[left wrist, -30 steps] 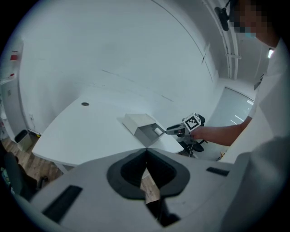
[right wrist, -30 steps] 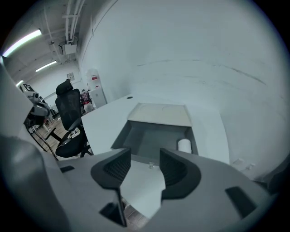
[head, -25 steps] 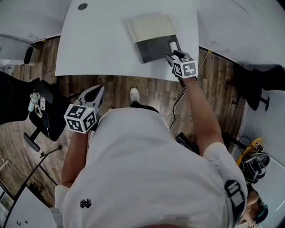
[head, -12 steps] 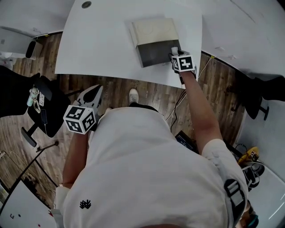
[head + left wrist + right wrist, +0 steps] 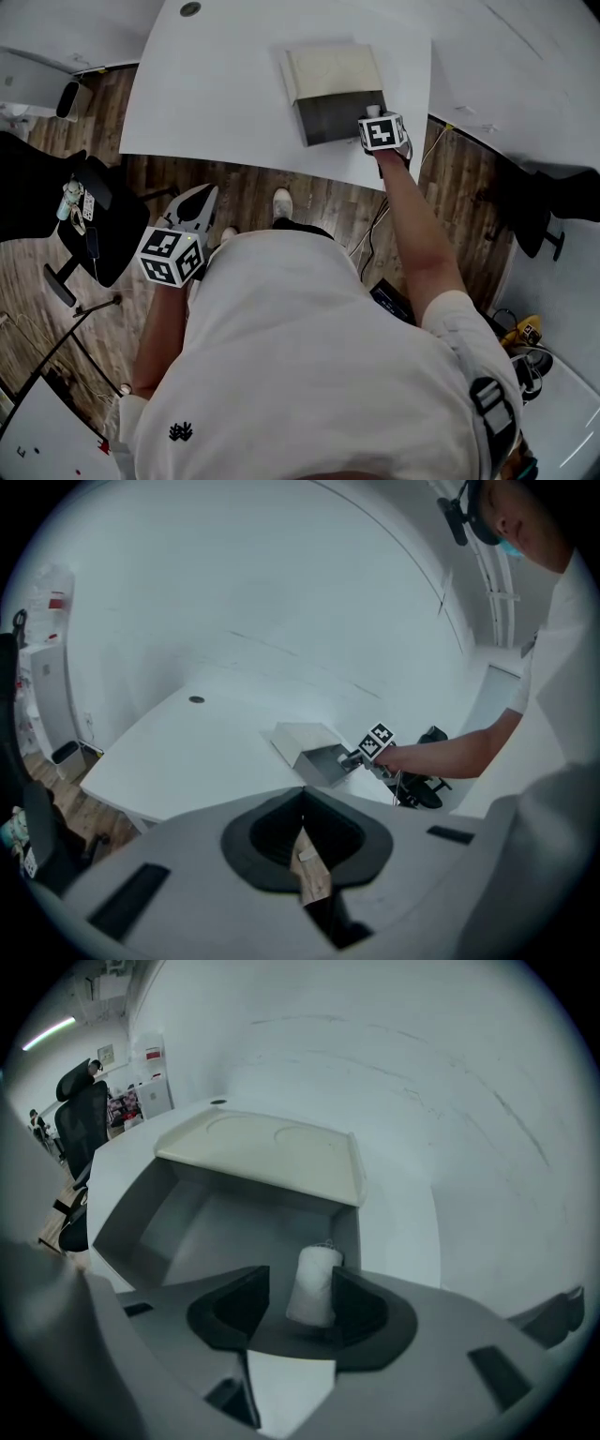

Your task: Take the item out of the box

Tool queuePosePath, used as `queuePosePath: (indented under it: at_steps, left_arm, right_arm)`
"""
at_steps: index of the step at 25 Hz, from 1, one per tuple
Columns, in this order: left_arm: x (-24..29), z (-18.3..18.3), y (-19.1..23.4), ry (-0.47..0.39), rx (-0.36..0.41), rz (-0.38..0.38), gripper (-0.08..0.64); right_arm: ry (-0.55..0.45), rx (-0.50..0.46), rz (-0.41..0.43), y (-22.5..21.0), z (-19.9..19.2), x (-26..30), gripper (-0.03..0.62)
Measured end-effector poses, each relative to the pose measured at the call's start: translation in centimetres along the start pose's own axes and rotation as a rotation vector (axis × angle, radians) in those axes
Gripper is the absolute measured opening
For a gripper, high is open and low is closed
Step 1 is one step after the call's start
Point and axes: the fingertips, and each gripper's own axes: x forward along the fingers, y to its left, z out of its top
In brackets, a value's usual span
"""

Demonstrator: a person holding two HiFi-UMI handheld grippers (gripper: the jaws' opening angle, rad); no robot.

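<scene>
Standing upright in the box (image 5: 178,1227), at its near right corner, close to the wall: small white roll (image 5: 314,1283). Sits between the spread fingers of the right gripper (image 5: 300,1279), right finger touching or nearly so, left finger clear; not yet clamped. Judged light, soft, compressible, liable to tip. Best taken at mid-height with a gentle squeeze, then lifted straight up past the wall. Left gripper (image 5: 302,808) clenched, empty, well off the bench (image 5: 216,84).
</scene>
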Motion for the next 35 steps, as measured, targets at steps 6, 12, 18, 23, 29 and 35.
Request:
queuePosePath:
  at_steps: [6,12,18,23,29,35]
  left_arm:
    - [-0.6,-0.4,0.8,0.003,-0.005,0.009,0.006]
    - [-1.1,-0.7,1.2,0.016,-0.003,0.011,0.006]
    - [-1.4,-0.5,1.6,0.016,-0.001,0.020,0.006]
    - [-1.9,-0.7,2.1,0.017,-0.006,0.031,0.006]
    - [-2.1,-0.8,2.1,0.018,-0.001,0.029,0.006]
    - [-2.3,-0.8,1.8,0.017,0.010,0.009,0.006]
  right_arm:
    - [0.001,-0.048,-0.053,0.1,0.2,0.2,0.213]
    - [0.020,-0.087,-0.098,-0.2,0.0,0.4,0.199]
    - [0.039,-0.140,-0.204,-1.0,-0.2,0.8,0.149]
    - [0.022,-0.126,-0.216,-1.1,-0.2,0.7,0.133]
    - [-0.019,-0.111,-0.213,-0.9,-0.2,0.0,0.121]
    - [-0.069,-0.098,-0.204,-0.4,0.2,-1.1,0.118]
